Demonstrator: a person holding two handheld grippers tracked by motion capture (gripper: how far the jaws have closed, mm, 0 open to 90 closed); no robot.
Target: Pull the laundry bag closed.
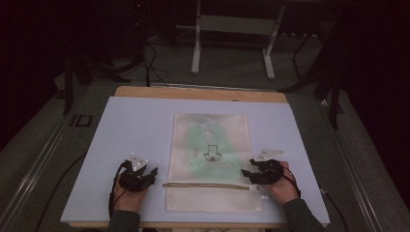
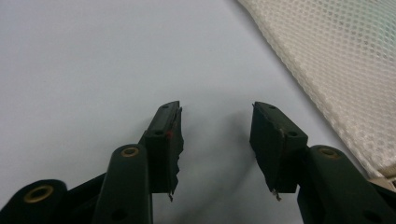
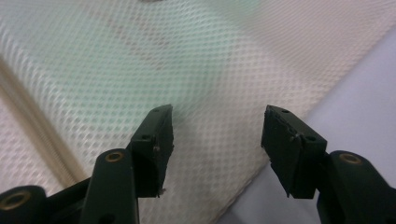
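The left gripper [image 2: 217, 140] is seen with its jaws spread wide and nothing held between them; only the bare pale blue mat [image 2: 93, 56] is found under and ahead of them. Just to that gripper's right, the edge of the white mesh bag [image 2: 345, 60] is seen, lying flat and apart from the jaws.

The right gripper [image 3: 217, 140] is likewise held wide open, with nothing clasped. The mesh bag [image 3: 140, 60] is spread beneath and ahead of its jaws, its edge running under the right-hand jaw, beyond which the mat [image 3: 369, 93] is exposed. Whether the jaws touch the mesh cannot be told. A pale zip band [image 3: 32, 116] is seen to the left of this gripper.

From the high view, the left gripper [image 1: 139, 175] and right gripper [image 1: 261, 171] are placed on either side of the bag [image 1: 210, 159], near its lower part. A green item with a black print is seen through the mesh, between and beyond both grippers. The mat [image 1: 130, 125] is laid on a wooden table [image 1: 193, 93]
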